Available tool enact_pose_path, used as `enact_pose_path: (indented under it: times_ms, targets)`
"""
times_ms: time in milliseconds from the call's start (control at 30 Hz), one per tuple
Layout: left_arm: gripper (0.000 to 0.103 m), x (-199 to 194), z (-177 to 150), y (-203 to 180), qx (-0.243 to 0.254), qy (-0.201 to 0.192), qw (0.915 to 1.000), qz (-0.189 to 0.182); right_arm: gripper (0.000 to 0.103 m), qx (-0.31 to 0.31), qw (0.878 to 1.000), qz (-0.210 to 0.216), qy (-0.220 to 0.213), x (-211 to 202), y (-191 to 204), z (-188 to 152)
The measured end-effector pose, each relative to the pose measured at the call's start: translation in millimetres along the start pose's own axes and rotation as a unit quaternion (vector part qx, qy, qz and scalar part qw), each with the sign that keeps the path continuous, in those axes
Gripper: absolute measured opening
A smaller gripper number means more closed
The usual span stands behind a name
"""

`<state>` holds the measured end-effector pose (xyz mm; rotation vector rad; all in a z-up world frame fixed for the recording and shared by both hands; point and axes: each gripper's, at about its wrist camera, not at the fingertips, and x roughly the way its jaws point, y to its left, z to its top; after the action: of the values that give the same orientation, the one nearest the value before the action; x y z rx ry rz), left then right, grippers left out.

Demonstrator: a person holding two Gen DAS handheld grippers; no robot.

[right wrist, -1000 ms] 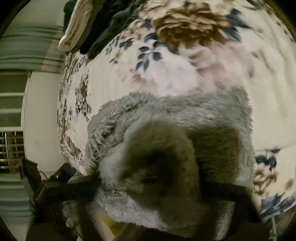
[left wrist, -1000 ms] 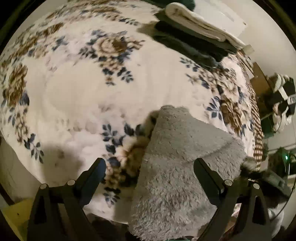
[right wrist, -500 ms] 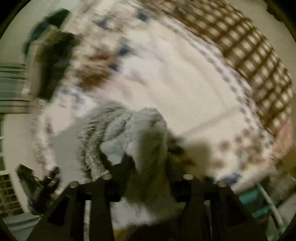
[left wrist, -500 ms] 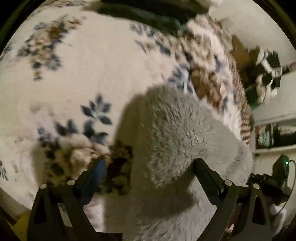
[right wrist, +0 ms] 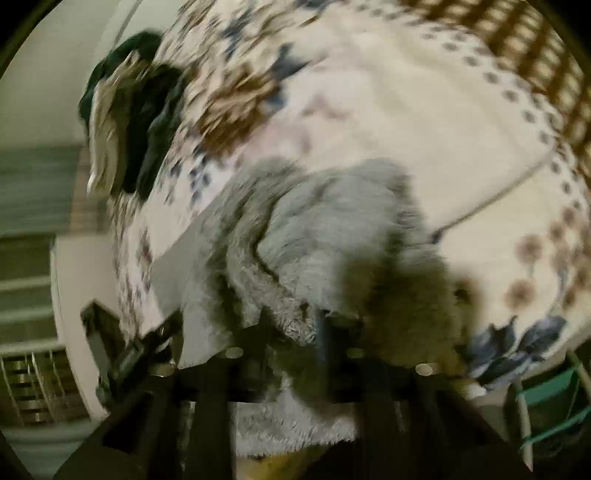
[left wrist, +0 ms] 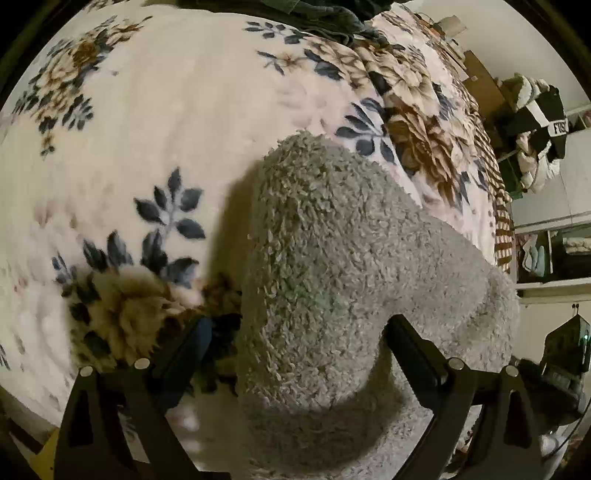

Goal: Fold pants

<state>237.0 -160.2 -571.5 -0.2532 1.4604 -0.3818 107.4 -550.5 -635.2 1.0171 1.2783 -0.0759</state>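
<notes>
Grey fluffy pants (left wrist: 332, 258) lie bunched near the edge of a floral blanket (left wrist: 147, 129) on the bed. My left gripper (left wrist: 295, 339) is open, its fingers straddling the near end of the pants, which bulge up between them. In the blurred right wrist view the pants (right wrist: 325, 236) rise as a folded hump. My right gripper (right wrist: 295, 328) is shut on a fold of the pants at its tips.
A pile of dark and light folded clothes (left wrist: 325, 18) sits at the far end of the bed, also in the right wrist view (right wrist: 125, 122). Shelves with clothing (left wrist: 535, 110) stand to the right. A green basket (right wrist: 546, 406) is beside the bed.
My right gripper has swung round with the pants, lifting the fold over the bed. My left gripper has moved forward, so the pants fill more of the space between its fingers.
</notes>
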Motion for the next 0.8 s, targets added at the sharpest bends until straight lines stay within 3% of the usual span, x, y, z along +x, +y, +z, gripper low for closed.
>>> enact_pose_path:
  times_ms: [100, 133, 267, 300, 367, 433, 500, 633, 667, 700, 733, 800]
  targets:
    - [0.097, 2, 1, 0, 0.004, 0.002, 1.0000, -0.008, 0.018, 0.016, 0.997, -0.045, -0.062, -36, -13, 2]
    - [0.097, 3, 1, 0, 0.004, 0.004, 0.9999, -0.010, 0.018, 0.029, 0.996, -0.051, -0.064, -44, -21, 2]
    - [0.097, 6, 2, -4, 0.008, 0.012, 0.9996, -0.025, 0.021, 0.067, 0.992, -0.104, -0.006, -42, -60, 1]
    - [0.097, 6, 2, -6, 0.009, 0.013, 0.9996, -0.024, 0.027, 0.077, 0.992, -0.096, 0.027, -34, -69, -1]
    - [0.097, 6, 1, -8, 0.014, 0.011, 0.9997, -0.019, 0.042, 0.099, 0.992, -0.062, 0.053, -26, -79, -4]
    - [0.097, 5, 1, -8, 0.013, 0.012, 0.9997, -0.018, 0.054, 0.103, 0.994, -0.020, 0.041, -34, -79, -8]
    - [0.097, 4, 1, -6, 0.008, 0.013, 0.9997, -0.021, 0.076, 0.100, 0.995, 0.005, 0.024, -44, -76, -13]
    - [0.097, 4, 1, -7, 0.011, 0.011, 0.9997, -0.021, 0.078, 0.138, 0.986, 0.073, 0.064, -13, -83, -22]
    - [0.097, 4, 0, -7, 0.012, 0.011, 0.9996, -0.021, 0.068, 0.139, 0.985, 0.075, 0.072, -2, -80, -25]
    - [0.097, 4, 0, -7, 0.012, 0.012, 0.9996, -0.022, 0.017, 0.140, 0.986, 0.059, 0.070, 4, -79, -30]
    - [0.097, 5, -1, -7, 0.011, 0.014, 0.9996, -0.023, 0.008, 0.148, 0.985, 0.051, 0.073, 9, -75, -33]
    - [0.097, 4, -3, -5, 0.007, 0.020, 0.9995, -0.025, 0.008, 0.155, 0.984, 0.069, 0.062, -3, -70, -45]
